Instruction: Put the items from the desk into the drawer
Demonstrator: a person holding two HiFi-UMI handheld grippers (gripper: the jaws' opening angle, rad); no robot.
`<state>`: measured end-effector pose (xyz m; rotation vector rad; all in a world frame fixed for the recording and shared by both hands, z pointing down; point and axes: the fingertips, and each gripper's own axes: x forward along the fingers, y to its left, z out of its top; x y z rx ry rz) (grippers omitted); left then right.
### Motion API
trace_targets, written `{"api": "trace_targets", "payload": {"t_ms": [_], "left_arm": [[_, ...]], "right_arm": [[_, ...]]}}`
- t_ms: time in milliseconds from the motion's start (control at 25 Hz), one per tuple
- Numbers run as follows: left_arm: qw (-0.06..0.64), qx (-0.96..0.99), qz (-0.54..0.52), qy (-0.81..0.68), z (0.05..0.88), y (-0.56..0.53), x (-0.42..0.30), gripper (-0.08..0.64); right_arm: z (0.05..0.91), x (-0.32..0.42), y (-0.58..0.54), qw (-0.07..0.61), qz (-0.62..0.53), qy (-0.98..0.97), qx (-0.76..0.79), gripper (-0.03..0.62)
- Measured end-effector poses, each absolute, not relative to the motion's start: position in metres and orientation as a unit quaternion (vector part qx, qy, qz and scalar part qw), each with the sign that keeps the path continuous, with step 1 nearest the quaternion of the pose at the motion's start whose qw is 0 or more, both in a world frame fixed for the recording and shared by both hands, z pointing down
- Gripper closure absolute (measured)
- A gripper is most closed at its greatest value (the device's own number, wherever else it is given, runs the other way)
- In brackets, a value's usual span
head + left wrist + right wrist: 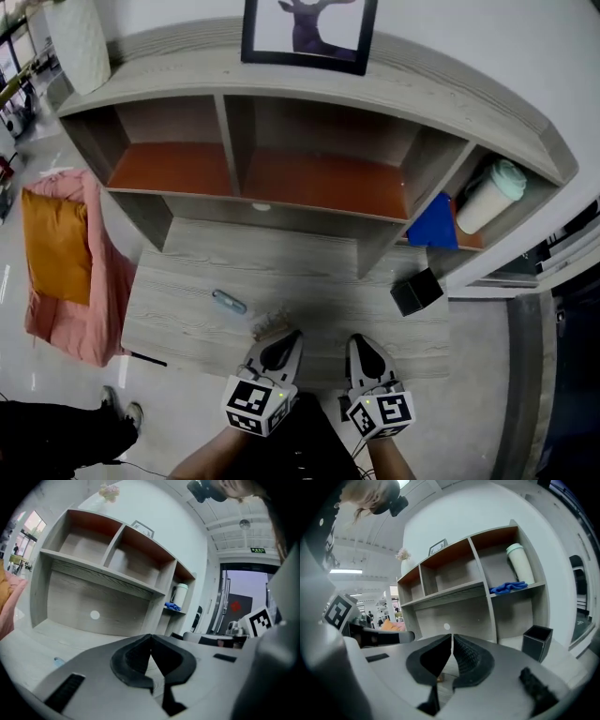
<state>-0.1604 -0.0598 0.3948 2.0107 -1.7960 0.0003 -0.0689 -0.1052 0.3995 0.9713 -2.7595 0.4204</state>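
Observation:
On the grey wooden desk (pixel 309 272) lie a small pale blue tube (pixel 228 302) and, close to the front edge, a small clear and brown item (pixel 270 326). A black square pen holder (pixel 416 292) stands at the desk's right end. My left gripper (pixel 284 341) hovers at the front edge, just right of the brown item, its jaws shut and empty. My right gripper (pixel 362 347) is beside it, also shut with nothing held. In the left gripper view the closed tips of the left gripper (pixel 150 637) point at the shelf unit, and the blue tube (pixel 58 662) lies low on the left. The right gripper (pixel 452 637) faces the pen holder (pixel 537 641).
A shelf unit (pixel 281 141) rises at the desk's back; its right bay holds a white cup with a green lid (pixel 489 193) and a blue cloth (pixel 434 223). A framed picture (pixel 307 28) and a white vase (pixel 80 39) stand on top. A pink chair with an orange cushion (pixel 56 248) is at the left.

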Motion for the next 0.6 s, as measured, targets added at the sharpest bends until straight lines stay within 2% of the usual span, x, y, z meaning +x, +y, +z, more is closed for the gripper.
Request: {"api": "trace_targets", "payload": {"t_ms": [600], "left_arm": [[0.230, 0.621, -0.001, -0.749, 0.419, -0.008, -0.222, 0.551]], "right_arm": [[0.432, -0.152, -0.085, 0.132, 0.170, -0.968, 0.127, 0.583]]}}
